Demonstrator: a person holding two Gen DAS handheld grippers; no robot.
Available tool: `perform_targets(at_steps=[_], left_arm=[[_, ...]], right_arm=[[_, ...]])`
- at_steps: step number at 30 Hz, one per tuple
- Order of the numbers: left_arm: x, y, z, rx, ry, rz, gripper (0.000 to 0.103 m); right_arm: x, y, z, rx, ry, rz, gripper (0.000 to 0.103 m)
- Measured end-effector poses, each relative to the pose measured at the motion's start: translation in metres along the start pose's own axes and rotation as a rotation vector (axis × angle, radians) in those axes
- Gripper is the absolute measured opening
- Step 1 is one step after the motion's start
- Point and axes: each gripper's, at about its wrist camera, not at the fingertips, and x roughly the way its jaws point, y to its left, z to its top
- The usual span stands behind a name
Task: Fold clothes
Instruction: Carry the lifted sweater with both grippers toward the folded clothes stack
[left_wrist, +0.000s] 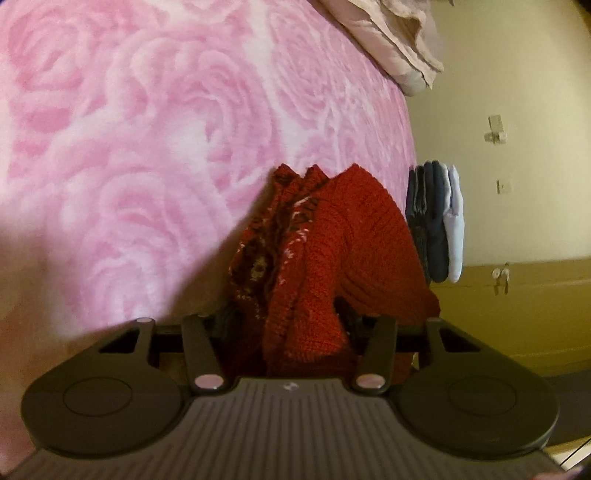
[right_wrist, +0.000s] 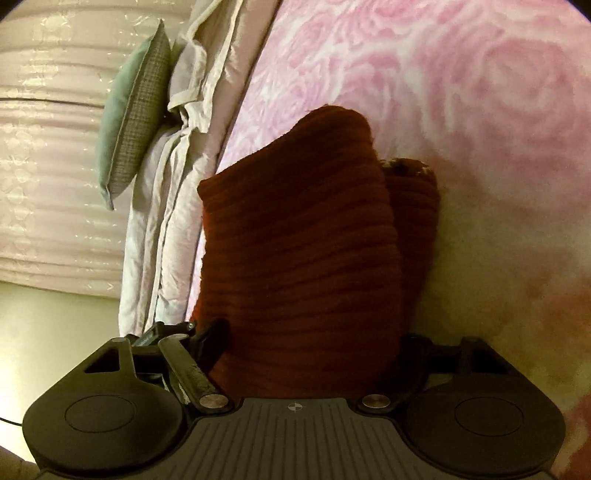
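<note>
A red knitted sweater (left_wrist: 332, 236) with a dark and white pattern lies bunched in folds on the pink rose-print bed cover (left_wrist: 129, 147). My left gripper (left_wrist: 288, 321) has the sweater's near edge bunched between its fingers, filling the gap from one finger to the other. In the right wrist view the same sweater (right_wrist: 295, 221) shows its plain ribbed side, dark in shadow, on the pink cover (right_wrist: 461, 74). My right gripper (right_wrist: 310, 332) holds a thick fold of it, and the cloth hides both fingertips.
A small stack of folded blue, grey and white clothes (left_wrist: 436, 221) sits at the bed's edge beside the sweater. Beige pillows (left_wrist: 388, 33) lie at the head. A green cushion (right_wrist: 129, 110) and pale rumpled bedding (right_wrist: 173, 184) line the other side.
</note>
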Motion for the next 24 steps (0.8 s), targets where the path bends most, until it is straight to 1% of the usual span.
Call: perform_targets(at_steps=[1,2,4,5,6,9,12,17,21,24], left_arm=[[-0.001,-0.001,-0.001,0.002,-0.004,0.004,0.042],[-0.001,-0.003,-0.002,0.005,-0.007,0.007,0.036],[-0.003,-0.008,-0.003,0.016,-0.011,0.011,0.031],[-0.003,-0.012,-0.003,0.024,-0.013,0.014,0.030],[-0.005,-0.017,-0.003,0.035,-0.018,0.019,0.029],[-0.010,-0.032,-0.007,0.059,-0.040,0.027,0.027],[-0.017,-0.047,-0.016,0.071,-0.053,0.018,0.026],[-0.025,-0.079,-0.043,0.086,-0.040,-0.010,0.025],[-0.043,-0.119,-0.072,0.102,-0.019,-0.033,0.025],[-0.061,-0.155,-0.093,0.124,-0.001,-0.055,0.025]], right_arm=[[0.001,-0.001,0.000,0.005,0.001,0.010,0.065],[0.002,-0.002,0.001,0.013,0.003,0.022,0.056],[0.003,-0.007,0.004,0.046,0.012,0.049,0.053],[0.001,-0.007,0.005,0.049,0.016,0.050,0.050],[-0.001,-0.008,0.006,0.064,0.015,0.051,0.046],[-0.009,-0.007,0.007,0.098,0.017,0.056,0.042],[-0.021,-0.002,0.008,0.097,0.012,0.059,0.041],[-0.065,0.017,-0.003,0.094,-0.025,0.041,0.041],[-0.116,0.046,-0.026,0.100,-0.060,0.017,0.041],[-0.162,0.078,-0.051,0.091,-0.107,0.011,0.041]])
